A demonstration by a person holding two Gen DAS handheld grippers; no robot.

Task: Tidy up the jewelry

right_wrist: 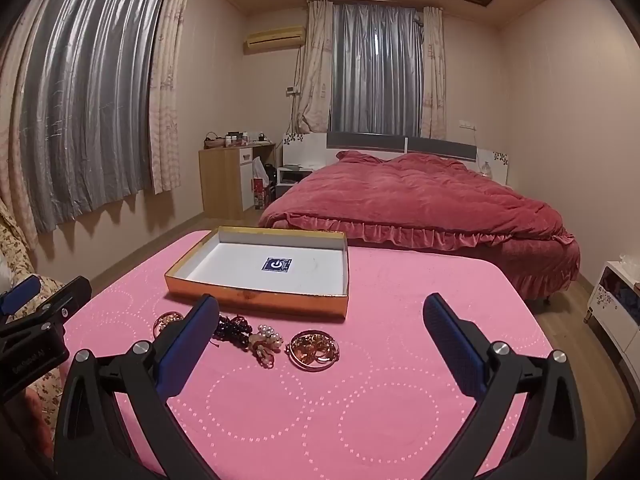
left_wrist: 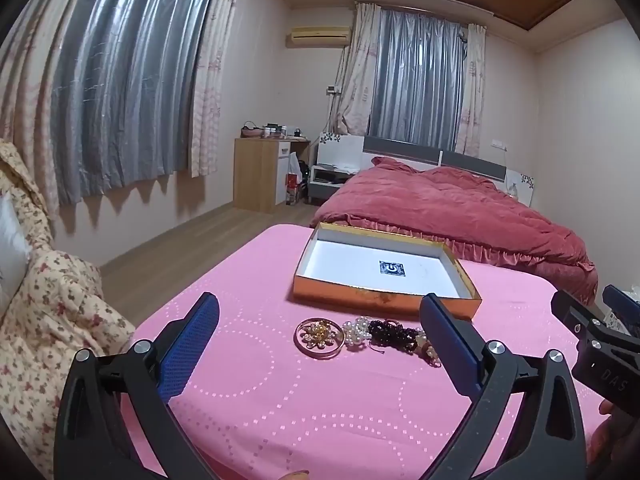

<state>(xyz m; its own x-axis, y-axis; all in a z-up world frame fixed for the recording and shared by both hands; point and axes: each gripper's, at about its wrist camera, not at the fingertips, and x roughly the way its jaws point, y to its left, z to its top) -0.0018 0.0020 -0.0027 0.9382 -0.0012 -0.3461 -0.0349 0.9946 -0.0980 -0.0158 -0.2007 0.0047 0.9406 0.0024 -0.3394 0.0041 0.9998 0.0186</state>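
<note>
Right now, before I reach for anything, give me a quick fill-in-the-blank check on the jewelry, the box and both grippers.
1. The orange box holds ____ jewelry.
2. The jewelry lies on the ____ tablecloth.
3. The left gripper and right gripper are both ____.
4. The dark bead bracelet sits just right of the ____ cluster.

Missing: no; pink; open; pearl

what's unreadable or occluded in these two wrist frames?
- Left wrist view: right end of the jewelry row sits behind a finger of the left gripper.
- Right wrist view: the pearl cluster is hidden behind a finger of the right gripper; only part of the gold ring shows.
- Box: label too small to read.
- Right gripper cut off by the left view's edge.
</note>
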